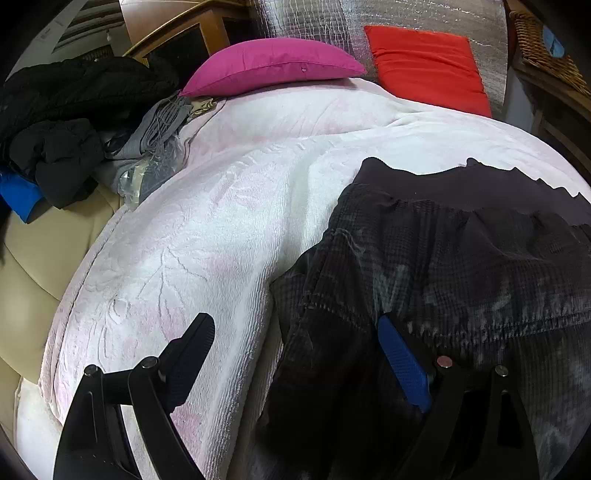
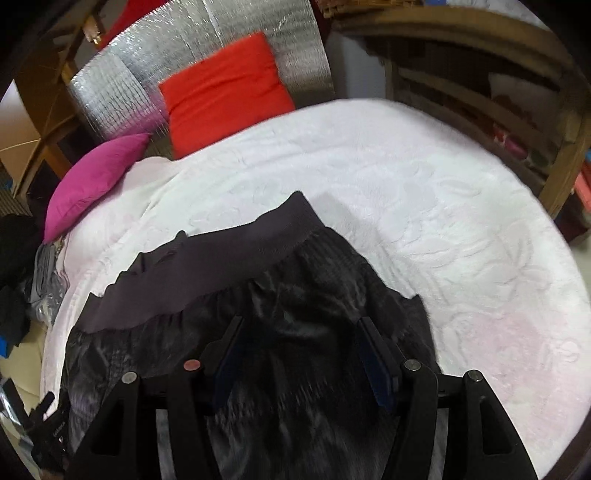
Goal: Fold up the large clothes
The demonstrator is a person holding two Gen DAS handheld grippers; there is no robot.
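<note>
Over dark trousers [image 1: 461,266] | left claw [image 1: 295,332] wide open | holding nothing

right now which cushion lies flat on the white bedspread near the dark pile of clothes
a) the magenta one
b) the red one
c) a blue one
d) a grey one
a: the magenta cushion lies on the top edge of the white bedspread, next to the dark pile of clothes, while the red cushion leans on the silver panel farther from the pile.

Dark ribbed-cloth trousers with a smooth matt waistband [image 2: 207,273]; white embossed plush blanket [image 2: 424,206]; crinkled shiny silver foil panel [image 2: 110,96].
</note>
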